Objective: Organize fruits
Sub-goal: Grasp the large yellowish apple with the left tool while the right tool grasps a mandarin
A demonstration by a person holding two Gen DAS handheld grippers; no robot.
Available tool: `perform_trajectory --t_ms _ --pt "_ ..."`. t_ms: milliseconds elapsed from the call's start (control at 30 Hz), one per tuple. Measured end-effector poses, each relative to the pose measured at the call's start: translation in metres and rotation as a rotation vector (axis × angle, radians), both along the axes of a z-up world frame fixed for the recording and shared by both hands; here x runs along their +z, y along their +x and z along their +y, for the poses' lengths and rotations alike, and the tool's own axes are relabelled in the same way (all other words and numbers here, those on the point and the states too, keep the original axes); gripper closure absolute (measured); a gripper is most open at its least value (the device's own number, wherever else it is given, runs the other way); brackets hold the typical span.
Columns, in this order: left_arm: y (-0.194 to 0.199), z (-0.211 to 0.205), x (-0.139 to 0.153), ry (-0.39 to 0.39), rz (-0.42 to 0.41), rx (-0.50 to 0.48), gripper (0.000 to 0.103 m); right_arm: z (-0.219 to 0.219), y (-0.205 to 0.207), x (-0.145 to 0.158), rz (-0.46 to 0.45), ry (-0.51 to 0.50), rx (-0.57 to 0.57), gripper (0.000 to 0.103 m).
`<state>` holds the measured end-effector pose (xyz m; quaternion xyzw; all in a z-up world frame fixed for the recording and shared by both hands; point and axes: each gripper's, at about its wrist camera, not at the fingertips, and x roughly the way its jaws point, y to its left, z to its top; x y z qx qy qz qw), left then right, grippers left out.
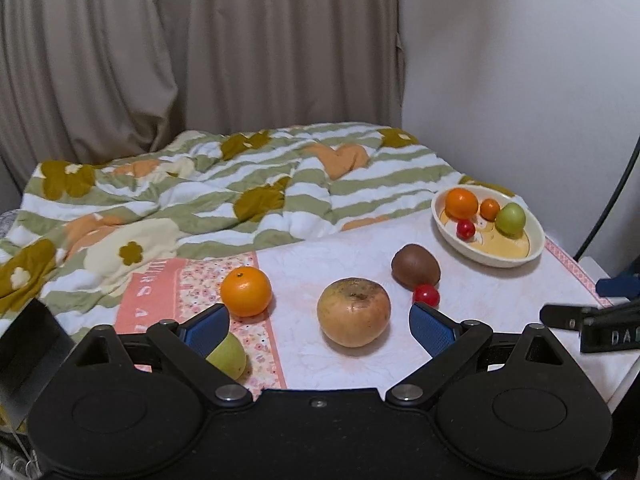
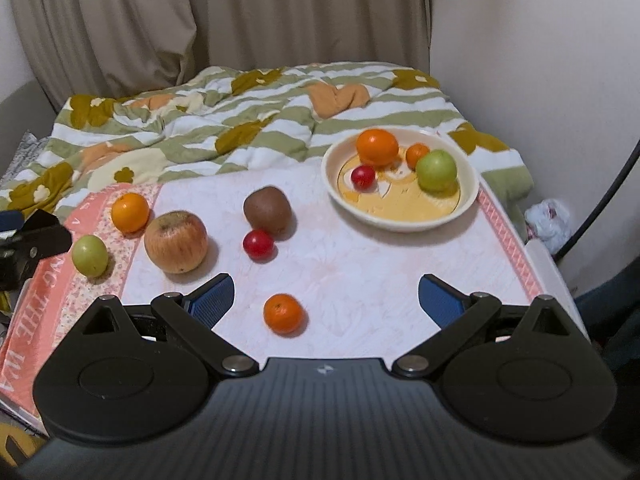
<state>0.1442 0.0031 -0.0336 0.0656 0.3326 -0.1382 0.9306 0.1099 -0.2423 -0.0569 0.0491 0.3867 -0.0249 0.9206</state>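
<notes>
A cream bowl point(image 2: 400, 222) at the back right of the table holds a big orange point(image 2: 377, 147), a small orange, a green fruit point(image 2: 436, 170) and a small red fruit point(image 2: 363, 177); the bowl also shows in the left wrist view point(image 1: 486, 255). Loose on the cloth lie an apple point(image 1: 354, 312), a kiwi point(image 1: 416, 266), a red fruit point(image 1: 426, 295), an orange point(image 1: 246, 291), a green fruit point(image 1: 228, 356) and a small orange point(image 2: 283, 313). My left gripper point(image 1: 319, 328) is open, the apple between its fingers. My right gripper point(image 2: 326, 298) is open over the small orange.
A pink and white cloth point(image 2: 360, 280) covers the table. A rumpled striped flowered blanket point(image 2: 224, 120) lies behind it, with curtains and a wall beyond. The table's right edge point(image 2: 548, 264) is close to the bowl. The other gripper shows at the left edge point(image 2: 28, 244).
</notes>
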Motion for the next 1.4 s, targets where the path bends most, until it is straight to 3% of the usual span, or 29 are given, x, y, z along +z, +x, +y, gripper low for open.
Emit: perform_trajectory --t_ms 433,800,1033,1400 --pt "0.06 -0.013 -0.053 0.018 0.112 -0.066 0.004 0.023 0.03 -0.059 0.107 0.026 0.002 0.0" --pt "0.096 -0.04 -0.082 0.017 0.203 -0.108 0.007 0.025 0.05 -0.077 0.149 0.032 0.048 0.0" --pt "0.106 -0.049 -0.094 0.03 0.255 -0.113 0.023 0.028 0.059 -0.082 0.168 0.033 0.072 0.019" --pt "0.105 -0.049 -0.094 0.021 0.255 -0.097 0.024 0.03 0.066 -0.085 0.174 0.022 0.082 0.032"
